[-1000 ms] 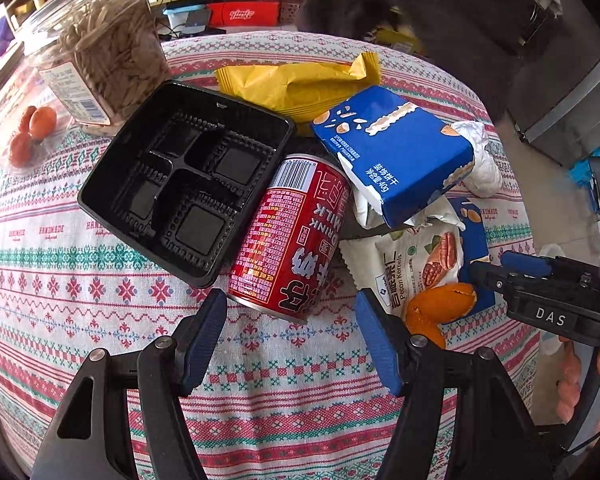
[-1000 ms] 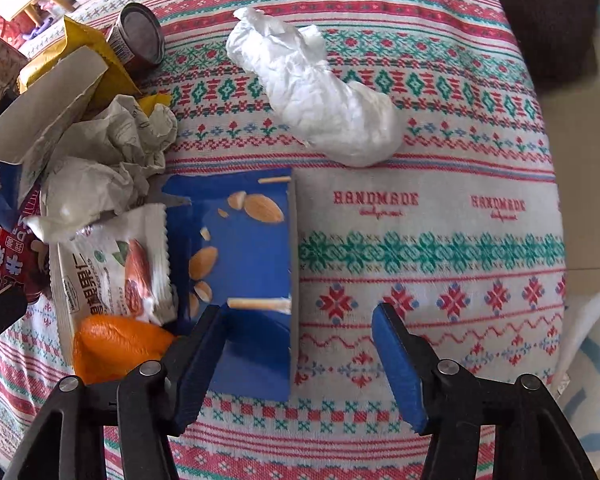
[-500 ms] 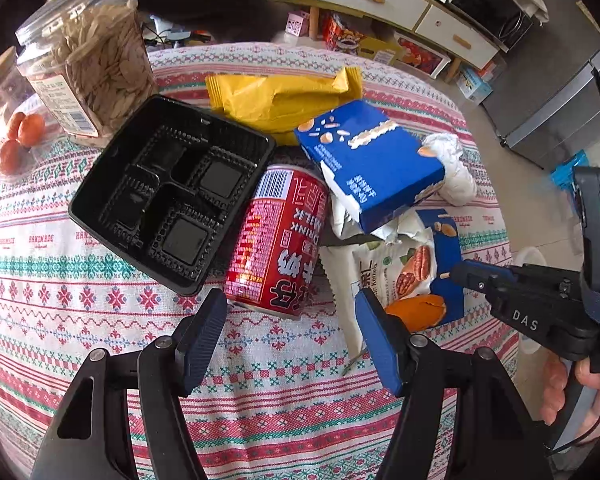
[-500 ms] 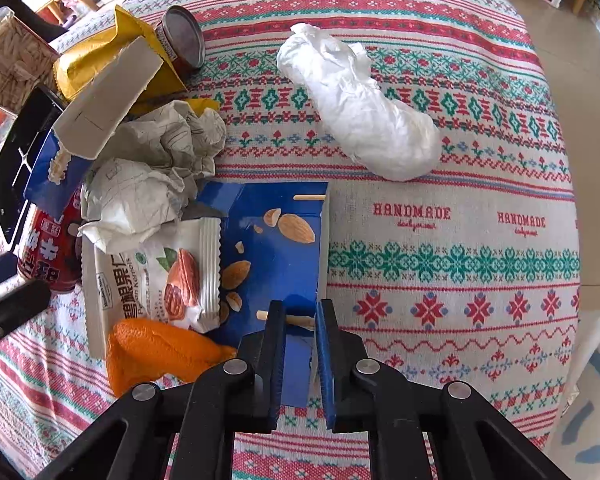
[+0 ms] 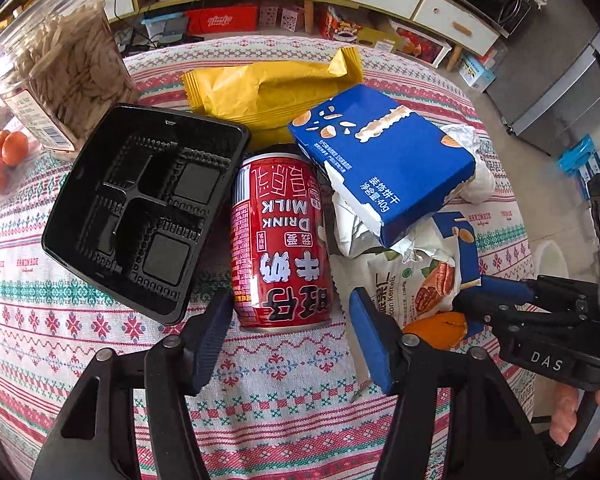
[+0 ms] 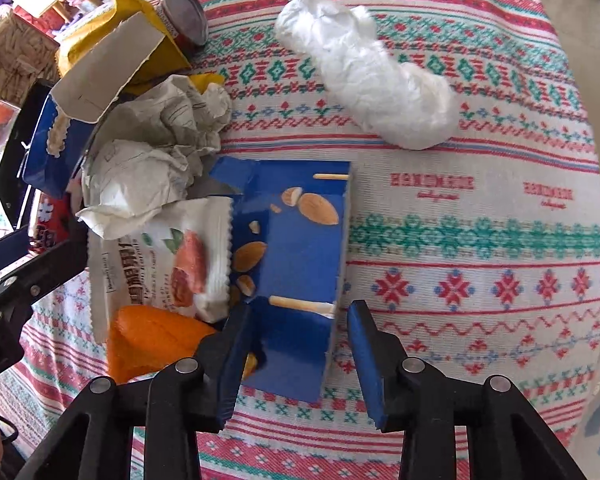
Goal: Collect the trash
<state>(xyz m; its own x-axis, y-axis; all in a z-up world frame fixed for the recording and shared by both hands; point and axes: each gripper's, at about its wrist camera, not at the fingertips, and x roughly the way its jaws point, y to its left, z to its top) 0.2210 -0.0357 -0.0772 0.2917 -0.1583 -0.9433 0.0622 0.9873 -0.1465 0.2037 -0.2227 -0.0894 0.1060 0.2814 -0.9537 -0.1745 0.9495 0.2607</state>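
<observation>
Red metal can (image 5: 280, 240) lies on its side mid-frame, long axis top-to-bottom, base toward my left hand-held gripper (image 5: 290, 342), jaws closing, not touching. Right hand-held gripper (image 6: 298, 354) reopening, straddling flat blue carton (image 6: 300, 264).

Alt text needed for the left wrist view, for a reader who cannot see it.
The left gripper hangs open over a red milk can lying on a patterned tablecloth, its jaws having just been closing, not yet touching it. Around the can: a black tray, yellow wrapper, blue box.
</observation>
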